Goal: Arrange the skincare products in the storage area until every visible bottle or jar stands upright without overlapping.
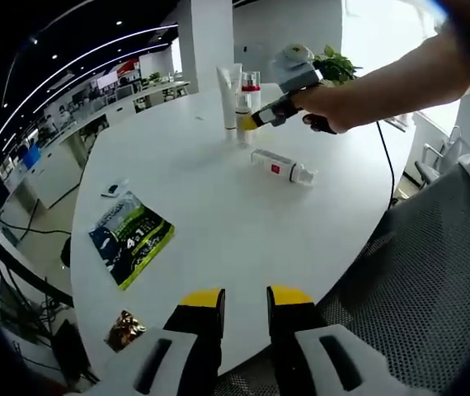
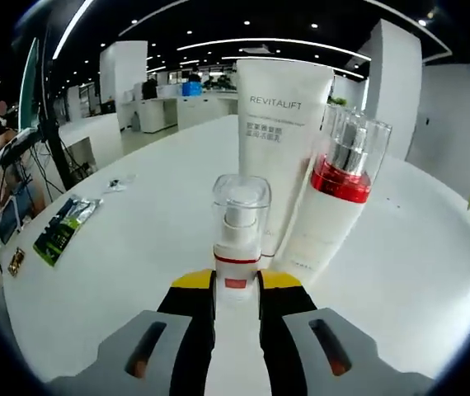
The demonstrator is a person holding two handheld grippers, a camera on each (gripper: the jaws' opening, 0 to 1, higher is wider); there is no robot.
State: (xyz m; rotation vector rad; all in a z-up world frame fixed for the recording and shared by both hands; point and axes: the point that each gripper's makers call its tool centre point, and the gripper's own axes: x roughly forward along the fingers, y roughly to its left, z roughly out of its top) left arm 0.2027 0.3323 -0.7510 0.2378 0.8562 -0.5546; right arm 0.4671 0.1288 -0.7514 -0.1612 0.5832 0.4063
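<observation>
In the right gripper view my right gripper point(image 2: 236, 285) is shut on a small white pump bottle point(image 2: 238, 239) with a clear cap and holds it upright. Just beyond it stand a tall white REVITALIFT tube point(image 2: 280, 132) and a white bottle with a red collar point(image 2: 334, 198), close together. The left gripper view has the same group far across the white table point(image 1: 218, 214): the tube point(image 1: 229, 95), the red-collared bottle point(image 1: 251, 87), and the small bottle point(image 1: 242, 111) in the right gripper point(image 1: 251, 121), held by a hand. Another white bottle point(image 1: 280, 167) lies on its side nearer me. My left gripper point(image 1: 245, 301) is open over the near table edge.
A green and blue sachet point(image 1: 130, 235) lies flat on the left of the table, with a small gold packet point(image 1: 125, 330) near the front edge and a small white item point(image 1: 114, 189) beyond. A mesh chair point(image 1: 433, 272) stands at the right. A potted plant point(image 1: 334, 62) sits behind the bottles.
</observation>
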